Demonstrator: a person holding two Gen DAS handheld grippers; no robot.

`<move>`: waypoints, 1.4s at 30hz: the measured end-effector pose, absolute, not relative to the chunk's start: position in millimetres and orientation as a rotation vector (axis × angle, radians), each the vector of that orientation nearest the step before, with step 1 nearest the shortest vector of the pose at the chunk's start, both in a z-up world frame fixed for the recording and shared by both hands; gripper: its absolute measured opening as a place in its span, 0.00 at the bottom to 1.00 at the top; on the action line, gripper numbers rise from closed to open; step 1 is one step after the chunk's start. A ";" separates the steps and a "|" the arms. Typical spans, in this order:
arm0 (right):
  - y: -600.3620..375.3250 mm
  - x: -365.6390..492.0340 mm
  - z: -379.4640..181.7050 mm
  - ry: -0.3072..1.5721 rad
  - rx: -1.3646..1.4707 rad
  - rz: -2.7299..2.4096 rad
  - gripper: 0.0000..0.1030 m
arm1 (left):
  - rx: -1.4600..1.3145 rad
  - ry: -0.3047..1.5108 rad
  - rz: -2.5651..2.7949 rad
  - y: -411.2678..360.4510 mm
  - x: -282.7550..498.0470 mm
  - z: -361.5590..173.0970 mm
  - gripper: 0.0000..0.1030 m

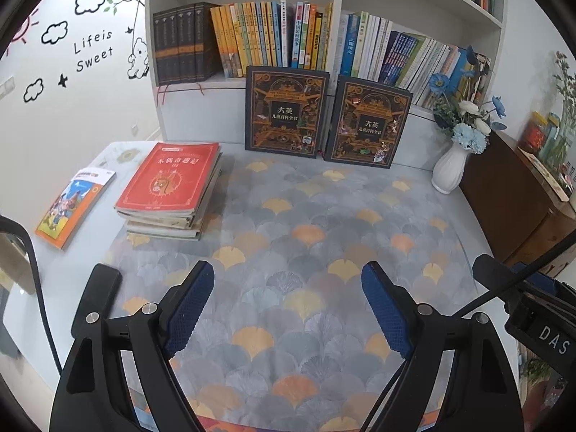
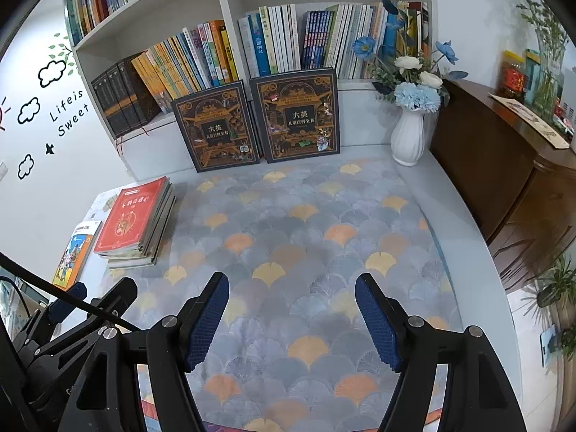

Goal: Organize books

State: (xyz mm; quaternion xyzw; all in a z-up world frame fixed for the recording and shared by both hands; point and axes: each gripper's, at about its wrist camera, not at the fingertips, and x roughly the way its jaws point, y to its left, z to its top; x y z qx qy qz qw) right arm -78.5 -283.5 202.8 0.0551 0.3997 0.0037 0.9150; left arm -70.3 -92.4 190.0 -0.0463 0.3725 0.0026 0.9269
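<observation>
Likely stiff and light, the orange book (image 1: 73, 208) at the table's (image 1: 414, 194) left edge suits a spine-edge pinch; left gripper (image 1: 288, 309) and right gripper (image 2: 291, 318) gape empty.

You have two grippers in view: the left gripper (image 1: 288, 309) and the right gripper (image 2: 292, 318), each with two blue-padded fingers standing apart with nothing between them. At twelve o'clock you see two large dark encyclopedia volumes (image 1: 286, 111) (image 1: 367, 122), standing upright side by side against the bookshelf (image 1: 338, 18). At ten o'clock there is one stack of books (image 1: 169, 190), about four or five deep, with one red book (image 1: 167, 178) on top. Beside it at nine o'clock lies one orange-edged book (image 1: 73, 207). At two o'clock stands one white vase (image 1: 450, 169) of flowers. On the shelf you can count four matching dark volumes (image 1: 181, 43).
</observation>
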 end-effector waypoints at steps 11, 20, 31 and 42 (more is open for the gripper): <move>-290.4 -79.6 205.2 0.804 0.107 -0.013 0.69 | -0.007 0.729 -0.048 -114.8 -72.0 196.3 0.81; -298.7 -75.9 199.8 0.826 0.117 -0.036 0.69 | 0.025 0.806 -0.044 -122.2 -65.2 186.8 0.82; -294.8 -72.5 195.3 0.845 0.108 -0.021 0.70 | 0.014 0.820 -0.032 -118.5 -64.3 183.5 0.82; -290.4 -71.5 191.0 0.858 0.087 -0.017 0.70 | 0.062 0.762 0.119 -113.5 -65.2 187.5 0.83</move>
